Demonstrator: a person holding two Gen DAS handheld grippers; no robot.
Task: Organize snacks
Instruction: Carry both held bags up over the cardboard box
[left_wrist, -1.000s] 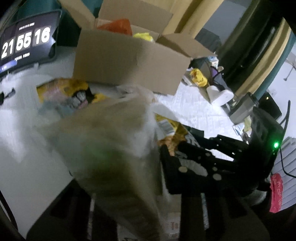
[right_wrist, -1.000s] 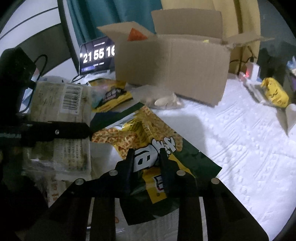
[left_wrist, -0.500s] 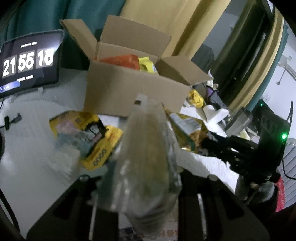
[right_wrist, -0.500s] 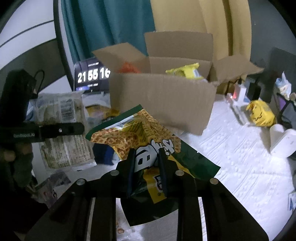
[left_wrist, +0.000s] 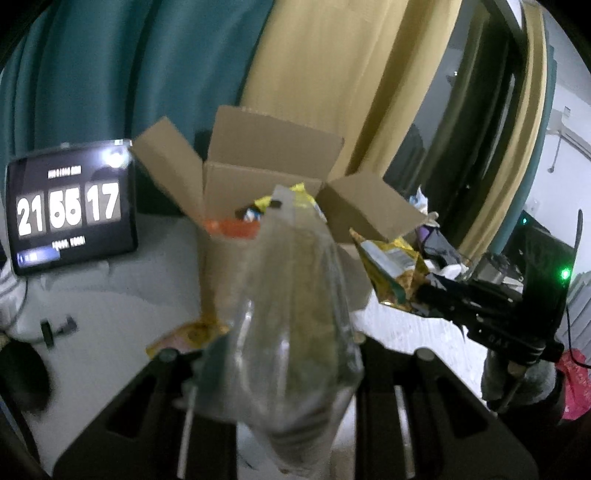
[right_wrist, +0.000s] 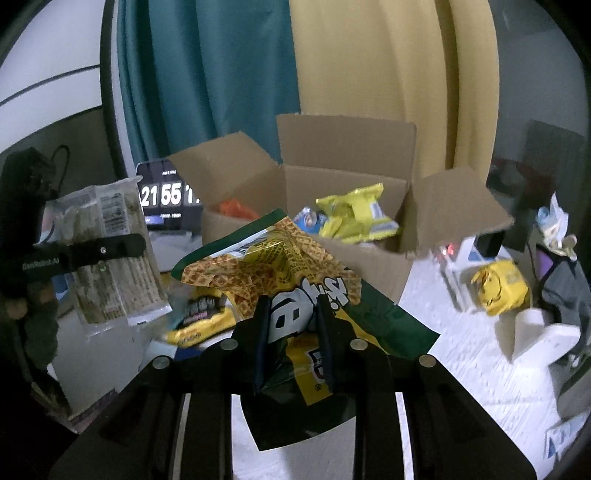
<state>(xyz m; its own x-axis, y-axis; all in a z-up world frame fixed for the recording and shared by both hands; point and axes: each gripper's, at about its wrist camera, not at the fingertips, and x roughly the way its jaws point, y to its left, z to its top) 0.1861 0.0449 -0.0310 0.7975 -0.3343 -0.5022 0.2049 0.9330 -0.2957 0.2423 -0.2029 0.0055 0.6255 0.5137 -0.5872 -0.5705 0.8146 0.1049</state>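
Both packets aloft, near side of open cardboard box (right_wrist: 306, 254). Left gripper (left_wrist: 284, 354) clamped on clear packet (left_wrist: 295, 295), long axis boxward; right gripper (right_wrist: 293, 325) pinching green-yellow snack bag (right_wrist: 280, 266), closer to opening.

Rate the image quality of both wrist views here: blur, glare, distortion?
Left wrist view: the clear packet held close to the lens is smeared and out of focus; the clock screen blooms with glare. Right wrist view: sharper, the green-and-yellow snack bag readable, room dim. Both show fisheye bending and dark corners.
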